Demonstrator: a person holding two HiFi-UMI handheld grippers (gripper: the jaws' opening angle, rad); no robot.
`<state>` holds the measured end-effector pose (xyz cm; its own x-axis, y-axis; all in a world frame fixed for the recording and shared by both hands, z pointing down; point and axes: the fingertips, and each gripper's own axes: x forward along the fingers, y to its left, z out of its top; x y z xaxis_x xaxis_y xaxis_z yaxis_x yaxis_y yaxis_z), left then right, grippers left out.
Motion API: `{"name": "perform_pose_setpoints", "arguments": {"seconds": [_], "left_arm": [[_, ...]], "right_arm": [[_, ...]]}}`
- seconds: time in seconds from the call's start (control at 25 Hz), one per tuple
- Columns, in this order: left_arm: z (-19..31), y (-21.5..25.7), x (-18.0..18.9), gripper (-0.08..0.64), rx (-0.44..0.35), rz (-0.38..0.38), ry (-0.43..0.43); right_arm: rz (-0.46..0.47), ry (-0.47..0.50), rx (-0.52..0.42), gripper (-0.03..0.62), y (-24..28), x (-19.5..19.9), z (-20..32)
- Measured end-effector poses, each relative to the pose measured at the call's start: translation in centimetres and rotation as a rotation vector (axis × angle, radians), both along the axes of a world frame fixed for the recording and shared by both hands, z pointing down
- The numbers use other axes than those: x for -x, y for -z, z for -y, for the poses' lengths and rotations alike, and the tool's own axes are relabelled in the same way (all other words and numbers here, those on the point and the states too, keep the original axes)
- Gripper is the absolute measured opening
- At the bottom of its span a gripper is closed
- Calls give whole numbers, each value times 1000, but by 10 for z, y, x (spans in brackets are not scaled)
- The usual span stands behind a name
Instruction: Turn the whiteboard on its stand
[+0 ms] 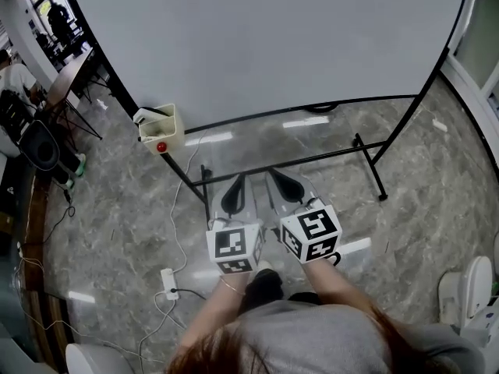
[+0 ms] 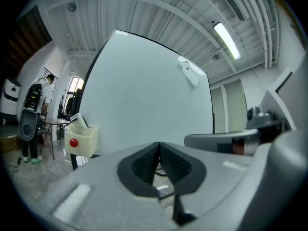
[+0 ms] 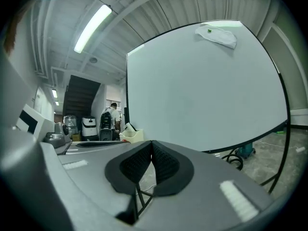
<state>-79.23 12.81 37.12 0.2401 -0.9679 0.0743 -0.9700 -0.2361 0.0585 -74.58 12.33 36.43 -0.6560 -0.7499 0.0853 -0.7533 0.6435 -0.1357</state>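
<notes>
A large whiteboard (image 1: 265,37) in a black frame fills the upper part of the head view, on a black stand (image 1: 366,150) with legs on the floor. It also shows ahead in the left gripper view, whiteboard (image 2: 144,95), and the right gripper view, whiteboard (image 3: 202,85). Both grippers are held low in front of the person, short of the board and touching nothing. My left gripper (image 1: 234,194) is shut with its pads together and nothing between them. Beside it, my right gripper (image 1: 286,185) is shut and empty too.
A cream tray box (image 1: 162,128) with a red button and an eraser hangs at the board's lower left corner. A white eraser (image 3: 216,35) sticks near the board's top. A power strip (image 1: 169,283) and cables lie on the marble floor. People and tables (image 1: 66,76) stand at the left.
</notes>
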Motion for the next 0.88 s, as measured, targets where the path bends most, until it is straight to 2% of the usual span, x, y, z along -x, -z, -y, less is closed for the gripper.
{"name": "perform_pose_setpoints", "arguments": {"seconds": [0.24,0.52,0.68,0.88], "left_arm": [[45,3,-1,-9,5,16,-30],[78,-12,-23,-9,46,-13,-55],[99,-7,-64,-9,32,-29,-77],[122,-9,-147,-9,-2,-9,-80]], "right_arm": [[23,0,7,4,4,10,42],[13,-17,23,5,-1,-14,75],[36,-33,5,5,2,-53,96],[40,6,-21,5,-1,-129,117]]}}
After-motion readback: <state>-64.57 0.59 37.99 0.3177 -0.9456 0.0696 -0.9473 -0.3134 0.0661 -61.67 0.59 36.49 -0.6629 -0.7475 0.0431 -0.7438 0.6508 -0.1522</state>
